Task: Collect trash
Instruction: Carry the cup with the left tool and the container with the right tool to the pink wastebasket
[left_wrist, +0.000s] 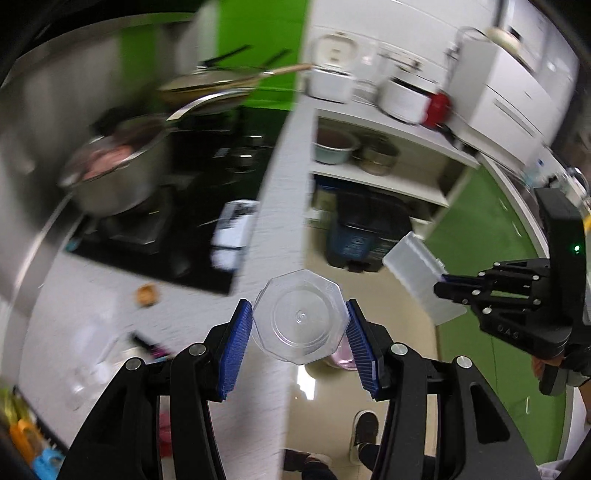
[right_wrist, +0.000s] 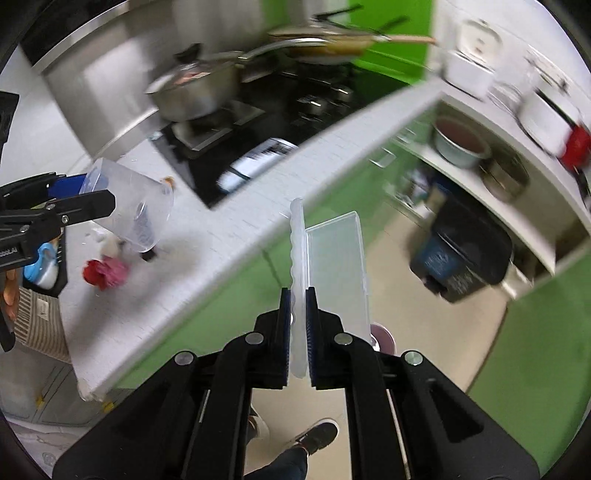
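Note:
My left gripper (left_wrist: 300, 325) is shut on a clear octagonal plastic cup (left_wrist: 300, 317), held in the air over the white counter's edge; the cup (right_wrist: 129, 206) and the left gripper (right_wrist: 92, 195) also show at the left of the right wrist view. My right gripper (right_wrist: 300, 317) is shut on the rim of a translucent plastic clamshell box (right_wrist: 332, 266), held above the floor beside the counter; the box (left_wrist: 421, 277) and the right gripper (left_wrist: 448, 282) show at the right of the left wrist view. A dark trash bin (right_wrist: 461, 254) stands on the floor under the shelf, also seen in the left wrist view (left_wrist: 362, 236).
The white counter (right_wrist: 207, 266) carries a red and pink crumpled wrapper (right_wrist: 105, 273), a small brown scrap (left_wrist: 147, 294) and a printed white packet (left_wrist: 234, 232). A steel pot (left_wrist: 114, 173) sits on the black hob. Bowls (right_wrist: 460, 142) stand on the white shelf. My shoe (right_wrist: 317, 435) is on the floor below.

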